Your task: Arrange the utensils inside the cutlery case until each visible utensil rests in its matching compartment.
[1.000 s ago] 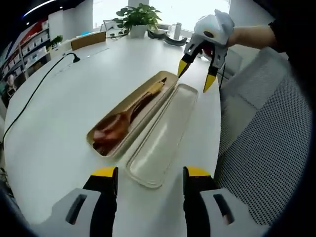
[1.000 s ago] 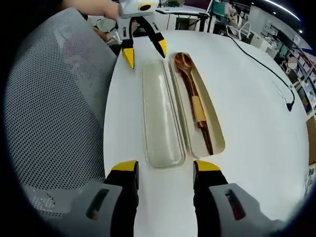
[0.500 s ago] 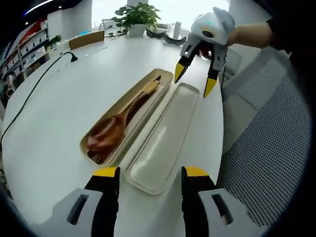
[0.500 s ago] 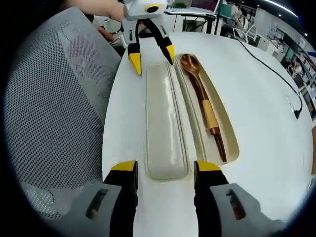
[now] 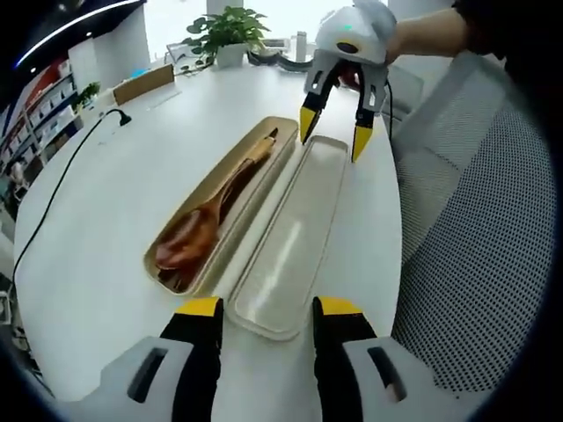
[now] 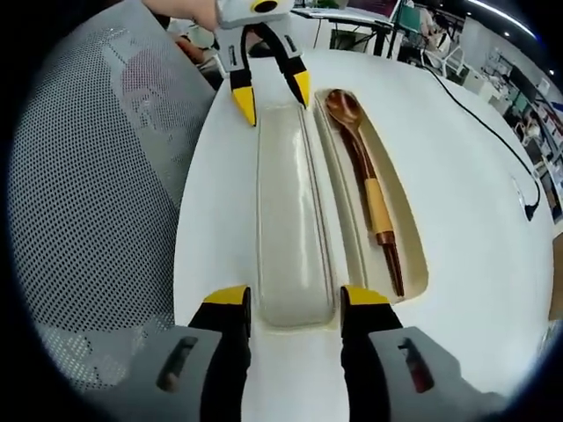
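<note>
Lid grab, both ends.
Spoon [image 6: 359,163] already in case [image 5: 208,230] on bench [image 5: 106,220]; both grippers [image 5: 263,309] [image 6: 287,299] wide, empty, straddling lid [image 6: 286,220]. Close evenly, lift level, avoid nudging case.

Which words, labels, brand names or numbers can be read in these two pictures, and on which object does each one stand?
None: no text can be read in either view.
The cutlery case, its lid and the wooden spoon carry no visible lettering.
The left gripper and right gripper show no readable marking.
The shelves in the background are too small and blurred to read.
</note>
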